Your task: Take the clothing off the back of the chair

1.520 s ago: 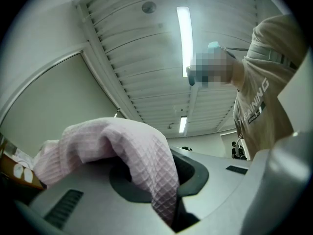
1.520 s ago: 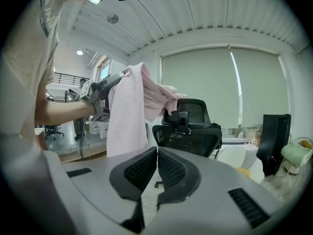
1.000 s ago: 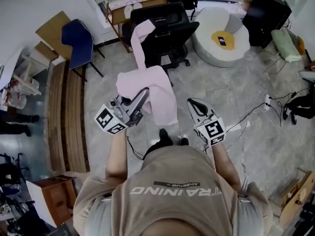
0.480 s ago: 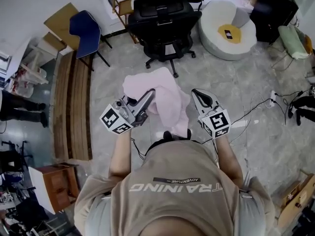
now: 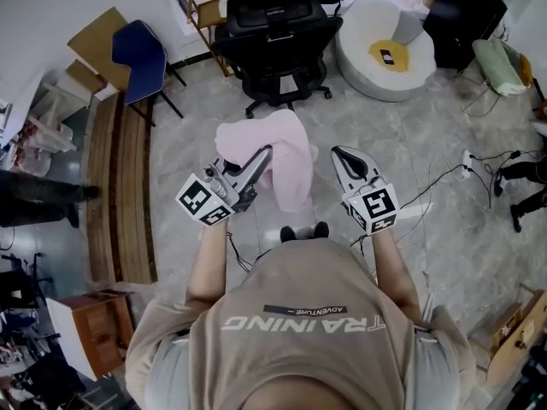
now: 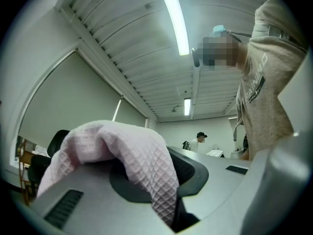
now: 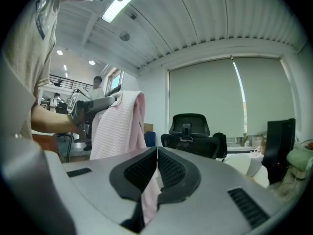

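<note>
– Clothing (image 5: 286,156) has come off the chair (image 5: 278,32) since a second ago, hasn't it?
– Yes. Back then one end was draped over the chair back. Now the whole pink piece hangs free in front of me, well apart from the chair.
– What holds it?
– My left gripper (image 5: 261,154). Its jaws pinch a fold near the top. The fabric bunches over one jaw and drops down between the two.
– And your right gripper (image 5: 344,155)?
– Just beside the clothing, and not touching it in the head view. Its jaws are pressed together, pads meeting. Some pink shows through the gap below the pads, but I can't tell whether any of it is caught there.
– And below?
– My shoes (image 5: 305,231) on the grey floor (image 5: 385,143), just under the hem.
</note>
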`<state>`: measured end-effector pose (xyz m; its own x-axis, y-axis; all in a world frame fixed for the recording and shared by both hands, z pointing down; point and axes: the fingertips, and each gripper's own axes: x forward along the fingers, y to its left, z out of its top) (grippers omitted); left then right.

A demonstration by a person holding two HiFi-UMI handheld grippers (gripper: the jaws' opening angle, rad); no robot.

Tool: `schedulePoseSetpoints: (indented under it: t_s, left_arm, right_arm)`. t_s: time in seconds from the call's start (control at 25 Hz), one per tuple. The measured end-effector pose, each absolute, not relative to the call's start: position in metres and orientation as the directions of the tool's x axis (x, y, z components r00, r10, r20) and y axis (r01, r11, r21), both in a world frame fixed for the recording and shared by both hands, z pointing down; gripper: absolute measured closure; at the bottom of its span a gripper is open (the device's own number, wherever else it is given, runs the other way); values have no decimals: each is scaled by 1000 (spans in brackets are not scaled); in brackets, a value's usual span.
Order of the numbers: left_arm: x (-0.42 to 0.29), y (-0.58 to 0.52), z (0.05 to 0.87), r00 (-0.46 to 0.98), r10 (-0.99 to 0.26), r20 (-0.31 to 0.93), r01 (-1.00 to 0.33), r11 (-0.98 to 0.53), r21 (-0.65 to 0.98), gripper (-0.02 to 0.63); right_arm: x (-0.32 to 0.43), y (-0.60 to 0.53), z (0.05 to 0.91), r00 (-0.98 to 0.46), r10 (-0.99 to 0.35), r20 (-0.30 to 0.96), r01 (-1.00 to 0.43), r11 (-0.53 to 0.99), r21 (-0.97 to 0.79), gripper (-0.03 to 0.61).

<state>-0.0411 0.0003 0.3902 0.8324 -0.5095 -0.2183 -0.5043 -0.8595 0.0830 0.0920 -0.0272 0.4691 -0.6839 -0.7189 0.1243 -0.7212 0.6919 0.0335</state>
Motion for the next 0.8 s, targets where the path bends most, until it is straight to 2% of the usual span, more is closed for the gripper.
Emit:
schedulePoseSetpoints:
  t_s: [0.8]
  left_arm:
    - [-46,-6,390,837,-502,-217,-506,-862,44,537]
  right_arm:
    - [83,-37,454,-679,-727,102,-721,686,97,548]
